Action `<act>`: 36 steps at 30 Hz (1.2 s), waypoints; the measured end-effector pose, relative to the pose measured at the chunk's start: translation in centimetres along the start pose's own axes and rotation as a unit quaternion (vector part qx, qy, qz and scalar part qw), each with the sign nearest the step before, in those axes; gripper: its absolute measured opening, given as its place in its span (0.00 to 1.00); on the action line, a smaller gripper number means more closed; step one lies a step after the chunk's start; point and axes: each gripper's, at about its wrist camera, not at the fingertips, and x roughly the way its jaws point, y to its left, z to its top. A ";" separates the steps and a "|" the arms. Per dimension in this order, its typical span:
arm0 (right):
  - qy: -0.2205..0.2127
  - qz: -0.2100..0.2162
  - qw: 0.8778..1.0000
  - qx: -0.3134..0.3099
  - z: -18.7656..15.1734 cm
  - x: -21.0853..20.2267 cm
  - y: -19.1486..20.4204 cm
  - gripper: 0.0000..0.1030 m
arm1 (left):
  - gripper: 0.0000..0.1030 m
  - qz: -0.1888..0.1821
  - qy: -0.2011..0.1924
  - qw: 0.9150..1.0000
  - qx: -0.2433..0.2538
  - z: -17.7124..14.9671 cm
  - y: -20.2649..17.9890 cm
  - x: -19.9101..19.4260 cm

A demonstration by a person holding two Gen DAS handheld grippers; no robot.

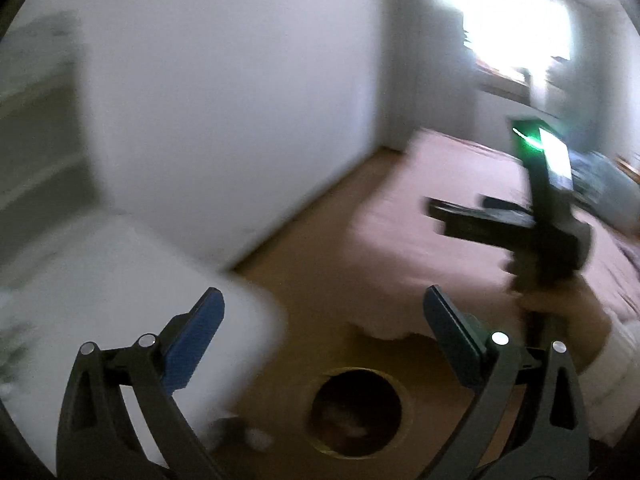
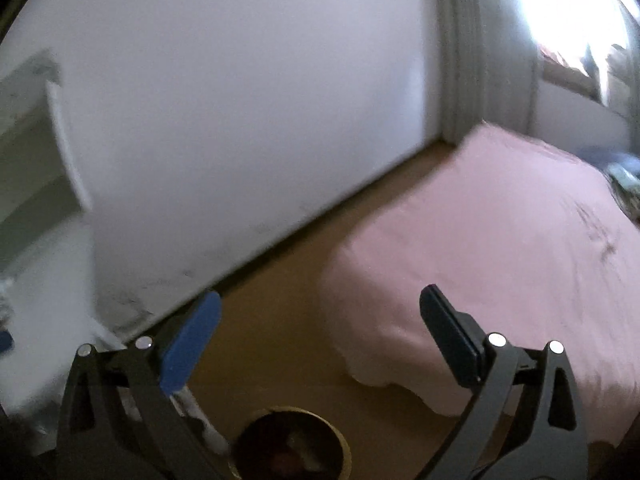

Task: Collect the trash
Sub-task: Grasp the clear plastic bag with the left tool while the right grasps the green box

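Note:
A round bin with a tan rim [image 1: 356, 370] stands on the wooden floor below both grippers; something pale and crumpled lies inside, too blurred to name. My left gripper [image 1: 324, 312] is open above it, with nothing between its blue pads. In the right wrist view the same bin's rim [image 2: 296, 410] shows at the bottom edge, and my right gripper [image 2: 320, 308] is open and empty too. The right gripper [image 1: 460, 208] also appears in the left wrist view, blurred, held by a hand [image 1: 560, 308] in a white sleeve.
A bed with a pink cover [image 2: 500, 240] fills the right side, close to the bin. A white wall [image 2: 240, 120] runs behind a strip of wooden floor [image 2: 280, 280]. A white piece of furniture [image 1: 120, 300] stands at the left. A bright window [image 1: 516, 20] is at the far right.

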 end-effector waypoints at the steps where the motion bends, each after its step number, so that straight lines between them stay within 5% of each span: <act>1: 0.000 0.022 1.000 -0.009 0.4 0.0 1.9 0.93 | 0.94 0.040 0.001 0.999 -0.026 -0.2 3.1 -1.5; 4: 0.021 0.098 0.994 -0.035 0.7 0.7 8.3 0.93 | 0.94 0.118 0.013 0.989 -0.093 -2.0 10.0 -4.9; 6: 0.041 0.149 0.986 -0.058 0.4 1.0 12.8 0.93 | 0.94 0.186 0.029 0.971 -0.146 -4.3 15.6 -7.6; 10: 0.092 0.255 0.958 -0.096 -1.1 1.1 22.2 0.93 | 0.94 0.304 0.067 0.920 -0.236 -9.7 25.3 -13.2; 14: 0.157 0.345 0.921 -0.094 -3.0 0.6 29.6 0.93 | 0.94 0.356 0.084 0.887 -0.282 -13.6 31.1 -17.7; 17: 0.224 0.395 0.889 -0.056 -4.5 0.8 35.6 0.93 | 0.94 0.361 0.084 0.877 -0.306 -14.9 33.8 -19.6; 23: 0.278 0.391 0.877 -0.015 -6.2 2.1 42.2 0.93 | 0.94 0.355 0.099 0.880 -0.301 -15.4 34.7 -20.3; 29: 0.325 0.379 0.865 0.041 -7.5 4.4 45.9 0.90 | 0.94 0.326 0.105 0.892 -0.294 -15.3 35.8 -19.2; 34: 0.326 0.381 0.861 0.082 -7.6 5.8 47.4 0.58 | 0.94 0.307 0.105 0.901 -0.287 -14.4 37.2 -18.1; 36: 0.329 0.382 0.859 0.086 -7.7 6.4 47.9 0.25 | 0.94 0.292 0.107 0.907 -0.283 -13.6 38.1 -17.1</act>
